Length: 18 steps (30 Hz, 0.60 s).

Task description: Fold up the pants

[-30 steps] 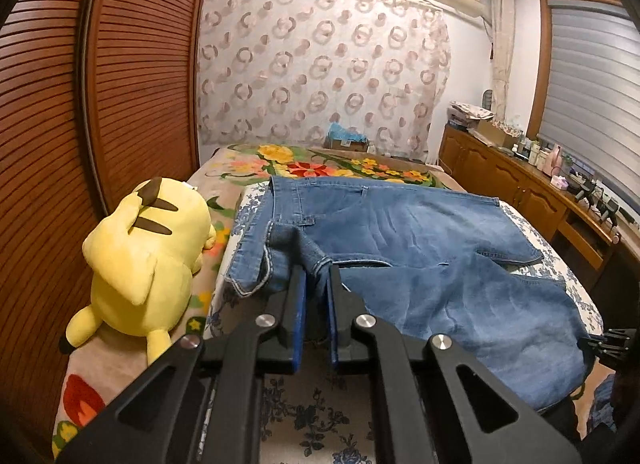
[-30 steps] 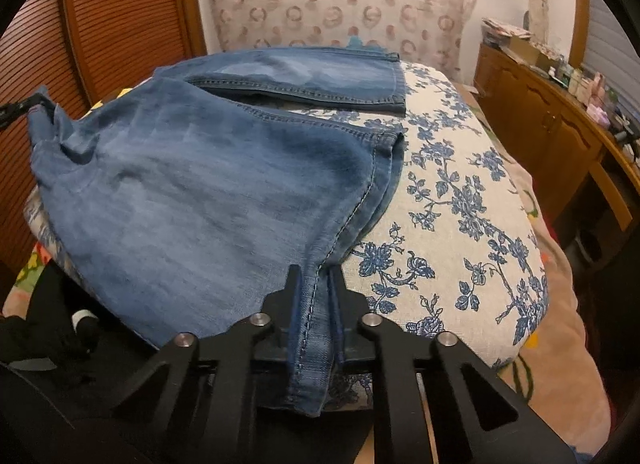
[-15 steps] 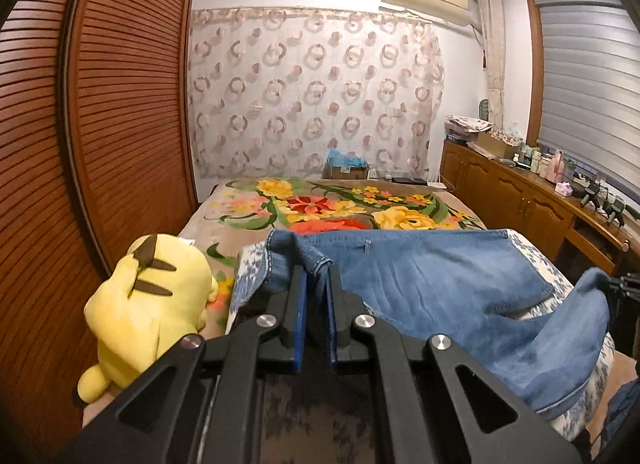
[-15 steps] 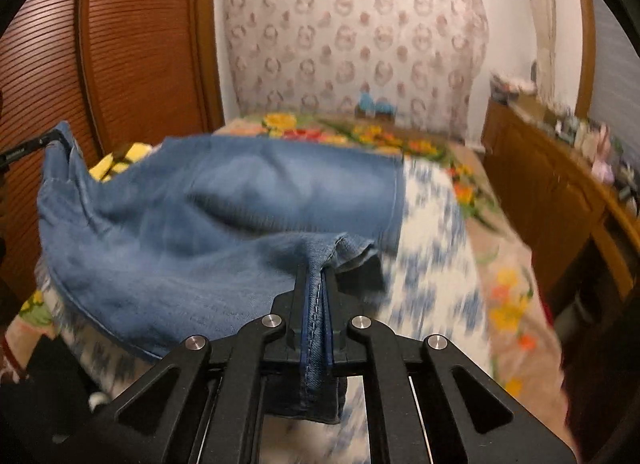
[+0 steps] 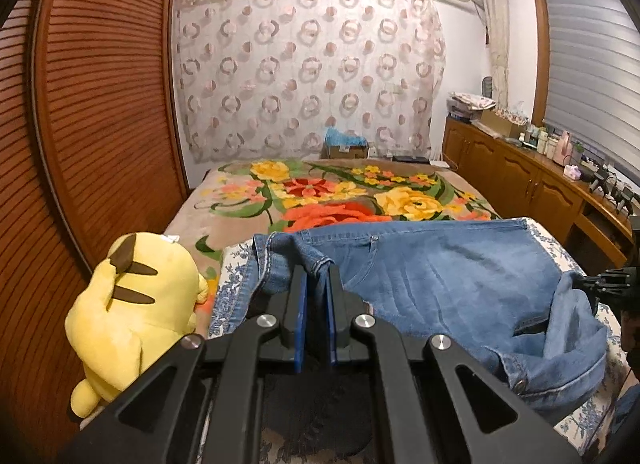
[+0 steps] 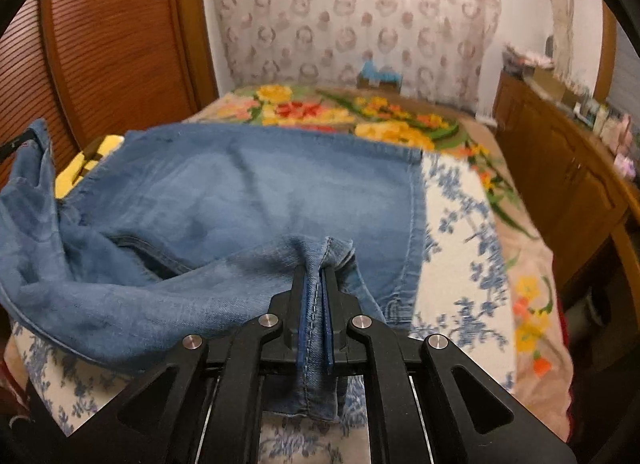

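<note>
Both grippers are carrying the jeans (image 5: 448,276) farther up the bed (image 5: 240,183) than a second ago. Left gripper (image 5: 316,276) fingers are pinching a denim edge beside the yellow plush toy (image 5: 136,304); right gripper (image 6: 316,264) fingers are clamping a stitched seam, denim draping over the blue-flowered sheet (image 6: 460,264).

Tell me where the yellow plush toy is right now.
In the left wrist view, the yellow plush toy lies at lower left on the bed, between the louvered wooden door and the jeans.
</note>
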### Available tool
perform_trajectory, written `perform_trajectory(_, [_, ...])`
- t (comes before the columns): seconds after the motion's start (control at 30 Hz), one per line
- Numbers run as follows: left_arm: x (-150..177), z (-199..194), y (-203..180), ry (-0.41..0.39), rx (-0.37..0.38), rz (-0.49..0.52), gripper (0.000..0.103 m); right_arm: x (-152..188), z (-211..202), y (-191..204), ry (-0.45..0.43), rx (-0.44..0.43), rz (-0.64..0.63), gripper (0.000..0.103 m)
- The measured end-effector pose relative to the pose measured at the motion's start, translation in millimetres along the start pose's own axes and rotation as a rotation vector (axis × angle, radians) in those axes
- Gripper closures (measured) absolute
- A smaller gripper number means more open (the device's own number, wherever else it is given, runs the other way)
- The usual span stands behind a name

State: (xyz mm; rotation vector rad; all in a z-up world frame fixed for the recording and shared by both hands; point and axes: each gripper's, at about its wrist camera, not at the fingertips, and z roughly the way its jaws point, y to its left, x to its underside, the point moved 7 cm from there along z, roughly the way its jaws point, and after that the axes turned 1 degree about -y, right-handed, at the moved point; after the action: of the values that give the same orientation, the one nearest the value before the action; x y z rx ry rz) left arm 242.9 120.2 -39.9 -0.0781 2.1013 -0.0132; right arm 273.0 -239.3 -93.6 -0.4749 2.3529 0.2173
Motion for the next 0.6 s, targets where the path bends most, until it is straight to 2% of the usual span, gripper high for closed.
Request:
perform_trajectory(0.2, [1,28,3,0.045,0.001,-0.006,0.098,-5,20,-1,0.031,-0.027,0.009,0.1])
perform_trajectory(0.3, [0,41,3,0.059,0.003,-0.007,0.098,-8,26,0,0.041,-0.029,0.012,0.096])
perform_trajectory(0.37, [1,48,3,0.073,0.008,-0.011,0.098,-8,28,-3,0.045,-0.017,0.017,0.091])
perform_trajectory(0.43, [3,52,0,0.087,0.014,-0.008,0.098,-8,28,-7,0.051,-0.006,0.039,0.073])
perform_trajectory(0.5, [2,52,-5,0.085,0.02,0.002,0.098,-7,25,-14,0.065,0.029,0.063,0.065])
perform_trajectory(0.6, [1,52,-7,0.087,0.024,0.011,0.098,-8,11,-22,0.06,0.036,0.096,0.059])
